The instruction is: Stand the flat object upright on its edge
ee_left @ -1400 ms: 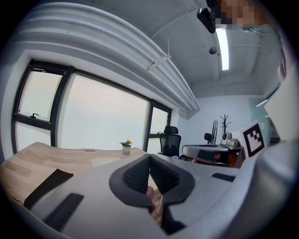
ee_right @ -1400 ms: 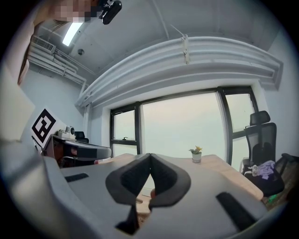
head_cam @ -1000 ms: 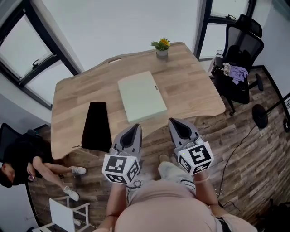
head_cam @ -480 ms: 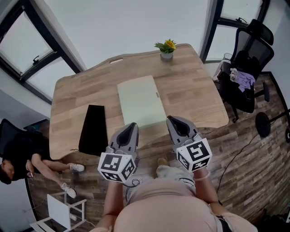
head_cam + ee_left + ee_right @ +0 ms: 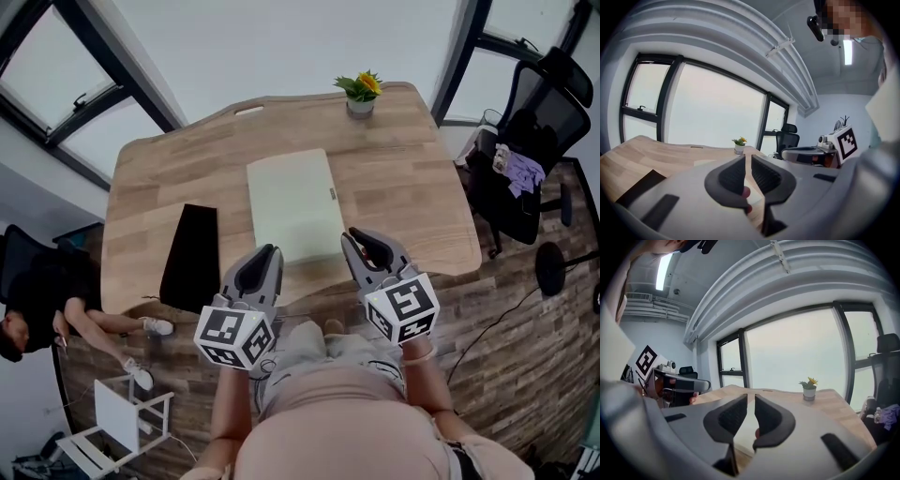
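The left gripper (image 5: 748, 158) had its jaws drawn together to a thin slit with nothing between them. The right gripper (image 5: 751, 397) showed a slightly wider slit, its jaws having just been opening, and it too was empty.

We take the pale green board (image 5: 292, 202) for the flat object. It lay flat on the wooden table (image 5: 412, 197). Both grippers hung over its near edge without touching it, the left towards its near left corner and the right towards its near right corner. Left of the board lay a black mat (image 5: 192, 258), apart from it. Beyond the board's far edge stood a small potted plant (image 5: 360, 94), well apart. Far to the board's right, off the table, was an office chair (image 5: 525, 159).

We judged the step in hand to be the approach to the near edge. To do it well, both jaws would need to open wider than the board is thick before they reached it. They should then take that edge near its two corners at the same level. The board would best be tipped up about its far edge, which might slide on the smooth wood, so the lift should be slow and even. It should end well short of the plant.
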Tool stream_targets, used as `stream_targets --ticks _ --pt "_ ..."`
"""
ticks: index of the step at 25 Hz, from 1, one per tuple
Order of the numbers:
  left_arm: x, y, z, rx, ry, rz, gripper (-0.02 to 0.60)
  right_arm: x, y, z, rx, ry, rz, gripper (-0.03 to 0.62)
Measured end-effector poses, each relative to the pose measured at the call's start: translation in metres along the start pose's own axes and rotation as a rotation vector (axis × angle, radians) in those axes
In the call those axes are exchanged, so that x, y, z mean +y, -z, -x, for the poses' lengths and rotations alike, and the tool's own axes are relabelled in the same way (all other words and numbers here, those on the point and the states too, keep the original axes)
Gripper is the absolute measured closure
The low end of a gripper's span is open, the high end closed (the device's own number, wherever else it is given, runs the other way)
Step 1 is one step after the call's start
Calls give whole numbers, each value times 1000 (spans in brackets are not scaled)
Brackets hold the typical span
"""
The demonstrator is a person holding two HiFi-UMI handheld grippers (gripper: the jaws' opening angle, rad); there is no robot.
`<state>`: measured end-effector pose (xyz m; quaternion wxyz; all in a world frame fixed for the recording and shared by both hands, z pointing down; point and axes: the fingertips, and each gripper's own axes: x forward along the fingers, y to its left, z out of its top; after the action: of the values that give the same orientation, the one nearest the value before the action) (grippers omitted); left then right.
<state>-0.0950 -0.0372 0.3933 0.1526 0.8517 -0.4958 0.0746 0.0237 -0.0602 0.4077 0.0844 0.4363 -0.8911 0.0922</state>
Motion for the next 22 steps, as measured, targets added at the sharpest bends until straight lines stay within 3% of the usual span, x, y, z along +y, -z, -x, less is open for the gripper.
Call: stream_targets --ticks 5,22 --pt "16 3 -8 23 -11 15 492 -10 5 -16 24 -5 -12 531" --pt "92 17 -64 142 5 75 463 -51 21 -88 118 31 -34 500"
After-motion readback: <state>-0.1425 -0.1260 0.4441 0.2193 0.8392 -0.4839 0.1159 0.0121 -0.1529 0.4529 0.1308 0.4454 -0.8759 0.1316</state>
